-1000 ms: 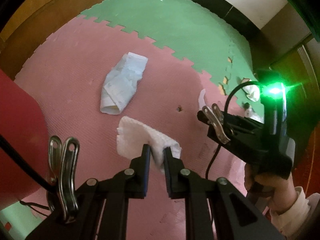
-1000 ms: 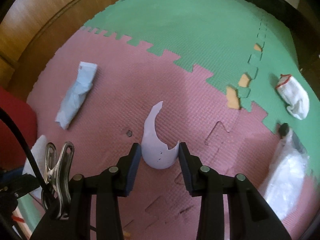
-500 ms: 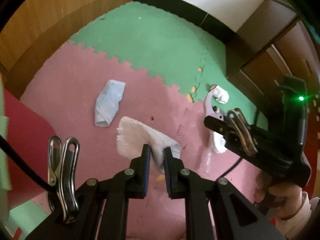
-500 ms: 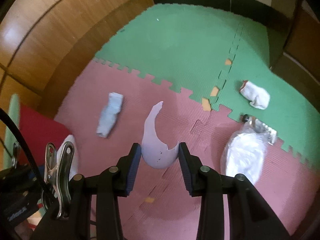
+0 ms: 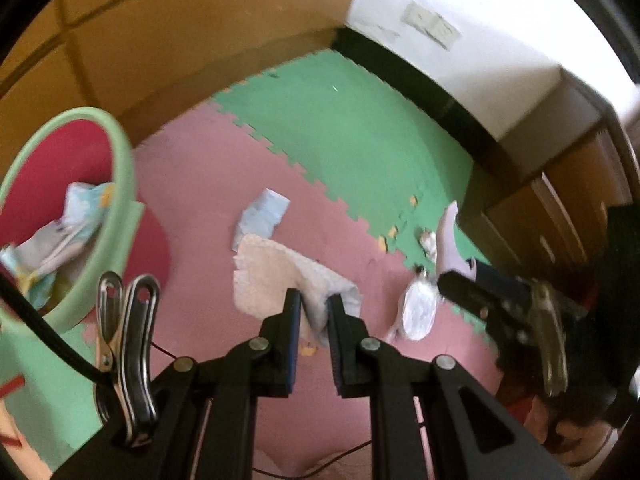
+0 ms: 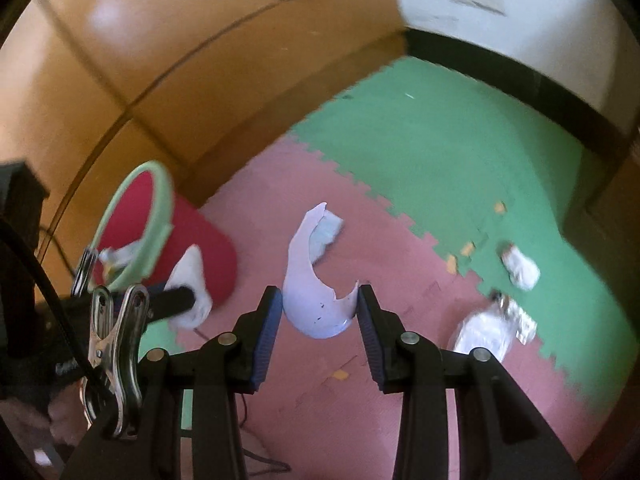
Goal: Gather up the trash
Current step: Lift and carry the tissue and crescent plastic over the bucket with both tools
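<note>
The left hand-held gripper (image 5: 314,312) is pinching a crumpled white paper towel (image 5: 280,276), its jaws nearly together on a fold of it, and the towel is hanging clear above the pink floor mat (image 5: 192,184). The right hand-held gripper (image 6: 318,312) is clamping a curved shard of pale lilac plastic (image 6: 316,304) between its blue pads (image 6: 268,336), jaws partway apart across the shard's width; the shard's pointed tip is sticking up away from the fingers.

A red bin (image 5: 52,184) with a pale green rim is standing at the left edge of the pink mat, close to the wooden wall panel (image 5: 168,40). Printed wrappers or papers (image 5: 68,224) are already lying inside it. In the right wrist view the left gripper with its towel is sitting just beside the bin's mouth.

On the floor, a folded light blue wrapper (image 5: 262,212) is lying on the pink mat near the jagged seam with the green mat (image 5: 360,132). A clear plastic bag (image 6: 486,330) with a crumpled foil piece (image 6: 516,314) beside it is resting at the right edge of the pink mat, along that seam. A white sock-like item (image 6: 520,268) is lying on the green mat further right. Small orange scraps (image 6: 466,248) are dotting the seam.
</note>
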`<state>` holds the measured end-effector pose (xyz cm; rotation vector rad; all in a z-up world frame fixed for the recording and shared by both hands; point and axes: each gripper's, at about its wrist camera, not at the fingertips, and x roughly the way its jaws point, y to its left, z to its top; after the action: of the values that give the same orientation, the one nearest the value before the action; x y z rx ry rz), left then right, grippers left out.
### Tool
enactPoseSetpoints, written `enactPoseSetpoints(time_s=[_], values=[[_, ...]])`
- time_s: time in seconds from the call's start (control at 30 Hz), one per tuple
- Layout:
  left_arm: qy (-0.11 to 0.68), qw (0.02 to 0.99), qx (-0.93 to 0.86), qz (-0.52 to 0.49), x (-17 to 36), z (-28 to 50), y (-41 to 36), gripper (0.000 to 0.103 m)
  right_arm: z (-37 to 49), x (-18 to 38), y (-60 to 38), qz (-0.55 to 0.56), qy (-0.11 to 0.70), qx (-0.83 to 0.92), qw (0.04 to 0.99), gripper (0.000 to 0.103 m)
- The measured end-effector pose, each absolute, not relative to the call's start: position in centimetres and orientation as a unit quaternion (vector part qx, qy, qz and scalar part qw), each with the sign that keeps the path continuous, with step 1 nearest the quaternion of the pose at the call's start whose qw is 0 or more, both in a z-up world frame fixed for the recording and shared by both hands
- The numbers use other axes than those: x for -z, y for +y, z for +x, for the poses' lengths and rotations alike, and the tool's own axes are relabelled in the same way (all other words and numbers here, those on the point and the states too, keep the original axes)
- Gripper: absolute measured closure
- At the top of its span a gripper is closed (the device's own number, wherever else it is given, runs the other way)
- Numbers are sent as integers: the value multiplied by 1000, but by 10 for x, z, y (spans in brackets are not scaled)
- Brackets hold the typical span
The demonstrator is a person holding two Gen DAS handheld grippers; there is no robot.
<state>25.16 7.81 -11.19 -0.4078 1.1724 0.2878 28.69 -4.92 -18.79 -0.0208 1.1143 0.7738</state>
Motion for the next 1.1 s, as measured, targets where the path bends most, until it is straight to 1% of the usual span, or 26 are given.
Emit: enactPoseSetpoints(time_s=[0.3,0.5,0.6,0.87,1.1], values=[[500,814,-208,-209,42,218,107,90,271,134,-26,-45,480,-437,760,64],[472,813,-264,-217,19,183,152,90,264,110,11,-65,475,-467,743,63],[465,806,-285,-227,20,170,181,90,255,99,37,-87,465,-480,738,63],[460,790,-313,-259,39,147,250,90,241,92,92,-107,477,-490,722,63],[464,776,-318,-286,69,150,295,90,238,102,136,-123,487,-500,705,63]])
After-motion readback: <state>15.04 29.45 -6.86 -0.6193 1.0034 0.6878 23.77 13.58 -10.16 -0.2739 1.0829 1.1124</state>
